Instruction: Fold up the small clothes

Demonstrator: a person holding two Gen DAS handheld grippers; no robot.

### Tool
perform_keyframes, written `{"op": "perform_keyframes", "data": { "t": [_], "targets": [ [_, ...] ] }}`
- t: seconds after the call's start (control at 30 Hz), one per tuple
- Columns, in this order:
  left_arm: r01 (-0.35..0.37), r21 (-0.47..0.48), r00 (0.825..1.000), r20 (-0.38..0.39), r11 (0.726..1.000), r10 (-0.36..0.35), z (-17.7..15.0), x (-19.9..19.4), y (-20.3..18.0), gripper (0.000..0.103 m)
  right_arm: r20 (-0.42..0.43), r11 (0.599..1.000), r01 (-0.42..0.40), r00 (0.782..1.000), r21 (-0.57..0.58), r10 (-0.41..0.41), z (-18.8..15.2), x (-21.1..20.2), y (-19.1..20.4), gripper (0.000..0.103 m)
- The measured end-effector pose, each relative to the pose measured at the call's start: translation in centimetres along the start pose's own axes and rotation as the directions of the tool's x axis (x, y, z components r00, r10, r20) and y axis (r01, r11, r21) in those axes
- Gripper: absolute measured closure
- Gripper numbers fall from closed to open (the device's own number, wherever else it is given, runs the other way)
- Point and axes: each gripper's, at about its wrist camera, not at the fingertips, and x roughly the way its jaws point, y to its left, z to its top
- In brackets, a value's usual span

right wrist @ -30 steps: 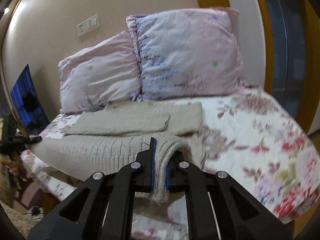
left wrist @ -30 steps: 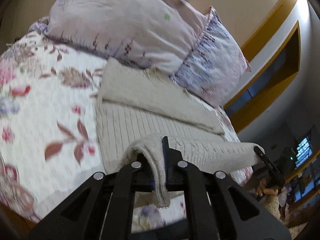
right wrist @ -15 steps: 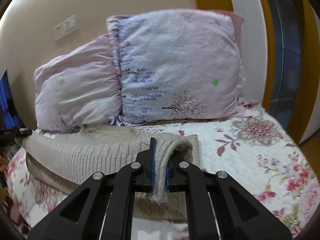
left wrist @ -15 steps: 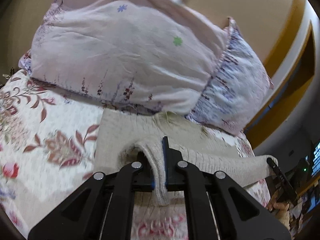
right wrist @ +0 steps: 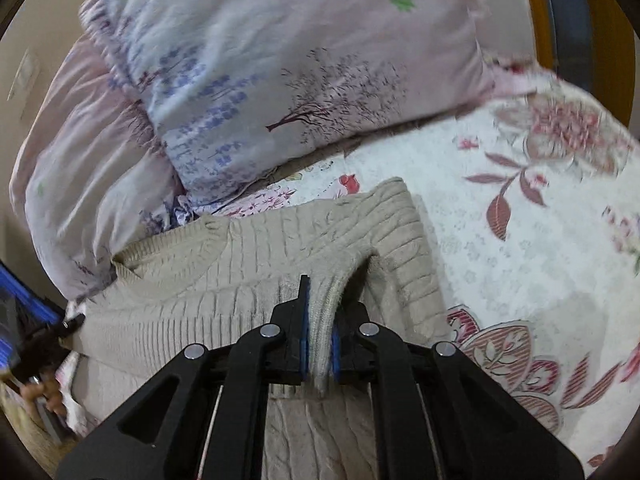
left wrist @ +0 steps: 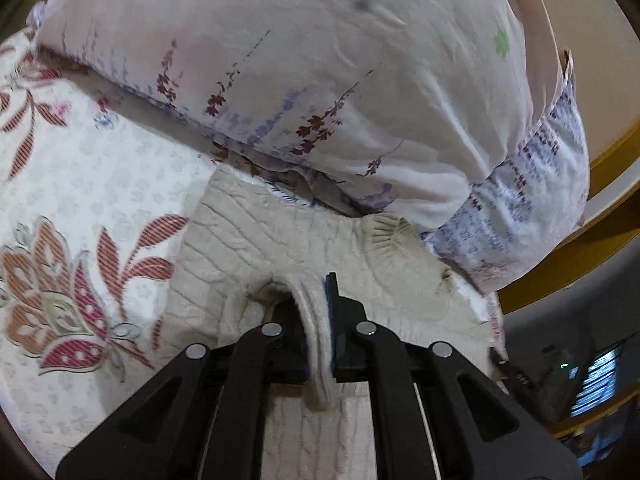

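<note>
- A bed covered by a white quilt [left wrist: 100, 184] printed with red and pink flowers and leaves was seen in both wrist views, filling the left of the left view and the right of the right view [right wrist: 540, 220].
- Two pale pink pillows were seen propped at the head of the bed: a plainer one with sprigs and a green flower [left wrist: 320, 72], and beside it one printed with lavender stalks and a dark tree [right wrist: 300, 80].
- A beige cable-knit sweater [left wrist: 256, 240] was laid on the quilt, close against the foot of the pillows, with its ribbed neckline [left wrist: 388, 232] turned toward them; in the right view it [right wrist: 248, 256] was seen folded over on itself, the upper layer lying on the lower.
- An orange-brown wooden frame [left wrist: 600, 168] was visible at the right edge of the left view, and a lit screen [left wrist: 596, 380] below it.
- The left gripper [left wrist: 320, 316] was clenched on a raised fold of the sweater's edge, the knit being pinched between its blue-padded fingers [left wrist: 330, 300].
- The right gripper [right wrist: 320, 320] was likewise clamped on a fold at the opposite edge of the sweater, the fabric being drawn up between its fingers [right wrist: 305, 312].
</note>
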Motion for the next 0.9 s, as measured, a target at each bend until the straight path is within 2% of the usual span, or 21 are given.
{"op": "perform_keyframes", "data": {
  "t": [0.1, 0.27, 0.33, 0.5, 0.63, 0.7, 0.9],
  "targets": [
    [0.038, -0.04, 0.999, 0.005, 0.998, -0.038, 0.7, 0.2, 0.1, 0.089, -0.011, 0.994, -0.05, 0.999, 0.092, 0.051, 1.3, 0.5, -0.8, 0.088],
    [0.069, -0.059, 0.995, 0.073, 0.996, -0.065, 1.9, 0.3, -0.4, 0.051, -0.011, 0.963, -0.141, 0.989, 0.23, 0.148, 3.8, 2.2, -1.5, 0.06],
    [0.092, -0.082, 0.992, 0.099, 0.992, -0.084, 2.3, 0.4, -0.4, 0.046, 0.005, 0.958, -0.148, 0.988, 0.245, 0.152, 4.6, 2.4, -1.4, 0.053],
    [0.102, -0.075, 0.99, 0.106, 0.992, -0.094, 2.7, -0.1, -0.9, 0.042, 0.031, 0.961, -0.155, 0.988, 0.23, 0.152, 5.4, 1.2, -1.1, 0.052],
    [0.038, 0.019, 0.993, 0.113, 0.999, -0.04, 1.7, -2.2, -1.5, 0.039, 0.085, 0.988, -0.097, 0.993, 0.123, 0.087, 5.2, -2.5, -0.8, 0.052],
    [0.007, 0.051, 0.994, 0.112, 0.999, -0.013, 0.9, -3.3, -1.3, 0.039, 0.094, 0.995, -0.064, 0.994, 0.075, 0.057, 4.1, -4.1, -1.2, 0.053],
    [-0.083, 0.132, 0.992, 0.108, 0.988, 0.069, -1.5, -5.1, -0.8, 0.041, 0.043, 0.999, -0.025, 0.999, 0.021, 0.024, 0.9, -5.6, -2.6, 0.064]
  ]
}}
